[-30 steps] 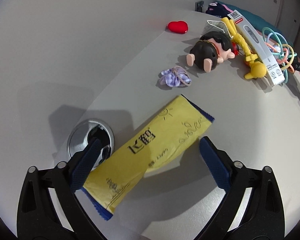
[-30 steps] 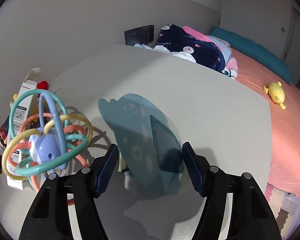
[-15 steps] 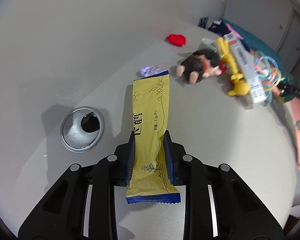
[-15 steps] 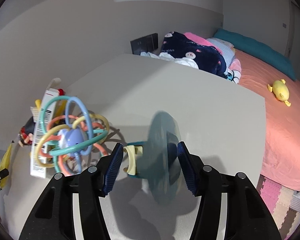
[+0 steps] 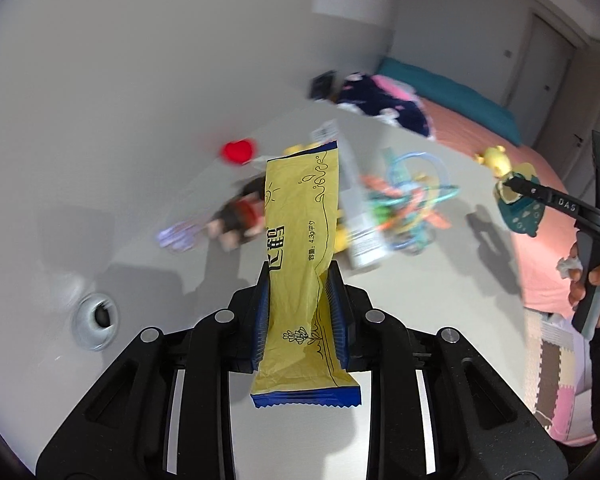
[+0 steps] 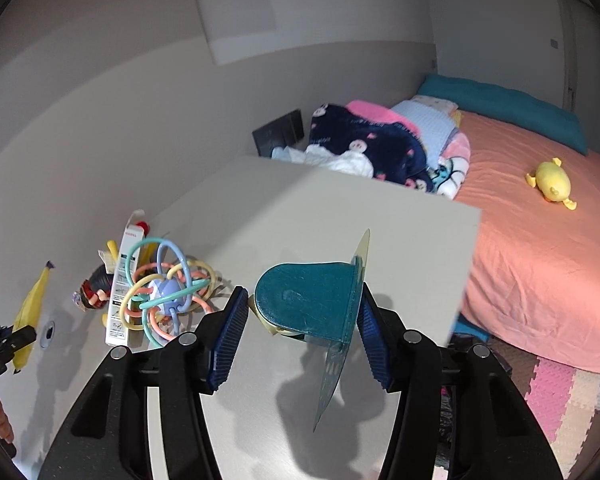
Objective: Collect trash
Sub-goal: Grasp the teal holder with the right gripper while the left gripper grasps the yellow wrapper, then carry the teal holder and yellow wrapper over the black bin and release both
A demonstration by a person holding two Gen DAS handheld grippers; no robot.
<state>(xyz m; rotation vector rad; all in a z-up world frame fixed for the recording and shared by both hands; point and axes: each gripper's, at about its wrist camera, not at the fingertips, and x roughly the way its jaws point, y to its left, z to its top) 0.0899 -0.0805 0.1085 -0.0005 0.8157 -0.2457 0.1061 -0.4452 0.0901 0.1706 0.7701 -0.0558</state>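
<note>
The left hand-held gripper (image 5: 300, 316) now pinches the yellow wrapper (image 5: 300, 248), lifted off the table (image 5: 440, 280); the right hand-held gripper (image 6: 300, 330) holds a teal toy (image 6: 308, 300), at 3 o'clock.

Both wrist views look down close over the table (image 5: 440, 280) (sharing its toys).

Even indoor light, soft shadows; left view motion-blurred, fisheye edges dark.
</note>
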